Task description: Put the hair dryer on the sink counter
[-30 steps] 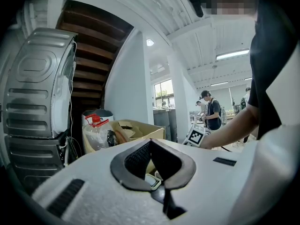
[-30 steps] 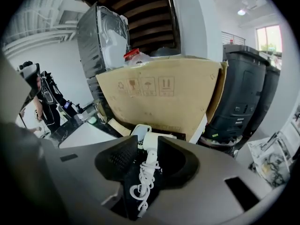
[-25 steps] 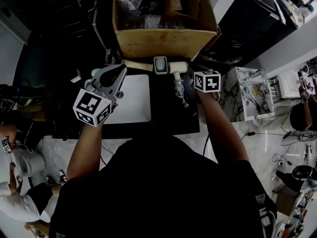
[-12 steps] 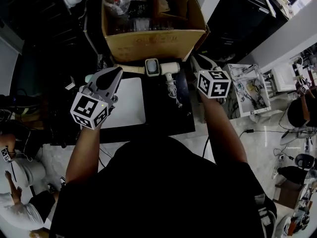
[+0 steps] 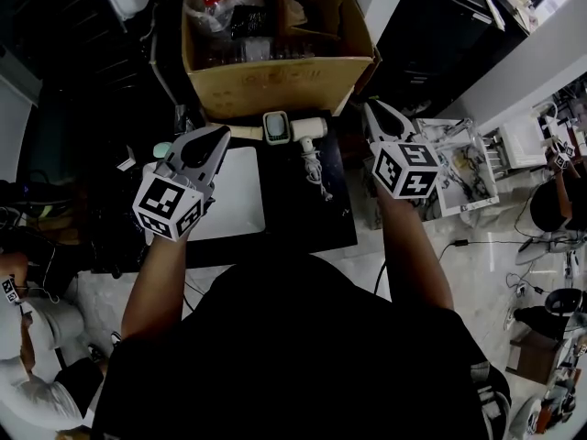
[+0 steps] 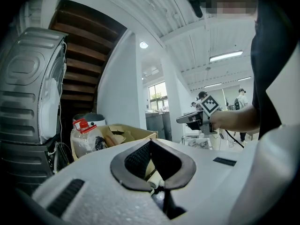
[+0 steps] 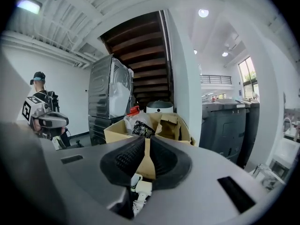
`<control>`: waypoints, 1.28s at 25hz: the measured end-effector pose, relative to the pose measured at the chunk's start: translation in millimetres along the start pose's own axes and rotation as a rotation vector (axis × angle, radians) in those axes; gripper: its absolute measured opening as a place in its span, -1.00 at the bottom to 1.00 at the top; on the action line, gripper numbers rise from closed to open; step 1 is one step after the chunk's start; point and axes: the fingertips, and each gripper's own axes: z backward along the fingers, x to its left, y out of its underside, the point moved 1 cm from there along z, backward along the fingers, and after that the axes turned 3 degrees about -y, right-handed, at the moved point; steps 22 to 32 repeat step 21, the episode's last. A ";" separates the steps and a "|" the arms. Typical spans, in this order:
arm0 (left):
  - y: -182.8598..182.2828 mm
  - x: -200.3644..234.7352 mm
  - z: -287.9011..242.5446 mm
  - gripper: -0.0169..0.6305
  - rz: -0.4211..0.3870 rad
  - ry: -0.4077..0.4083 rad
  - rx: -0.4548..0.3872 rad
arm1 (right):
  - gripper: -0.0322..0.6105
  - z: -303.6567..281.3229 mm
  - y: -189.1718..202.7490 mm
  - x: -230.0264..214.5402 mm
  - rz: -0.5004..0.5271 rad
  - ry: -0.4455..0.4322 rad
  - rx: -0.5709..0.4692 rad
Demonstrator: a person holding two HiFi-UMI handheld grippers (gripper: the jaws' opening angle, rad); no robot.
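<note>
The white hair dryer (image 5: 309,127) lies on the black sink counter (image 5: 303,218) at its back edge, with its cord (image 5: 315,169) trailing toward me. My right gripper (image 5: 374,110) hangs above the counter's right end, apart from the dryer. Its jaws have just been closing and now stand shut with nothing between them (image 7: 146,138). My left gripper (image 5: 218,136) is held over the white basin (image 5: 234,200), shut and empty, and it points level at the box (image 6: 151,140).
An open cardboard box (image 5: 275,81) full of odds and ends stands right behind the counter. A small rounded device (image 5: 277,126) sits beside the dryer. A white wire rack (image 5: 459,168) is on the floor at right. A tall grey appliance (image 6: 33,88) stands at left.
My right gripper has lifted off the counter and drawn away to the right of the hair dryer, which stays lying there. The left gripper has hardly moved.
</note>
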 end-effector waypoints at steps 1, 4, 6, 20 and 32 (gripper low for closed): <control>-0.6 -0.1 -0.7 -0.90 -0.002 0.000 0.000 | -0.77 2.2 -2.1 0.0 0.003 0.001 -0.006; -0.7 0.3 -2.3 -0.91 -0.001 -0.001 0.001 | -0.77 7.8 -6.4 -1.2 0.012 0.003 -0.014; -0.6 -0.8 -3.2 -0.91 0.002 0.000 0.002 | -0.77 11.6 -5.6 -4.1 0.008 0.011 -0.017; -2.2 -13.2 -12.9 -0.91 -0.005 -0.002 0.016 | -0.78 29.7 -7.9 -5.4 -0.008 -0.015 -0.027; -2.4 -13.8 -13.6 -0.91 -0.008 -0.004 0.017 | -0.78 30.5 -9.7 -4.6 -0.009 -0.021 -0.029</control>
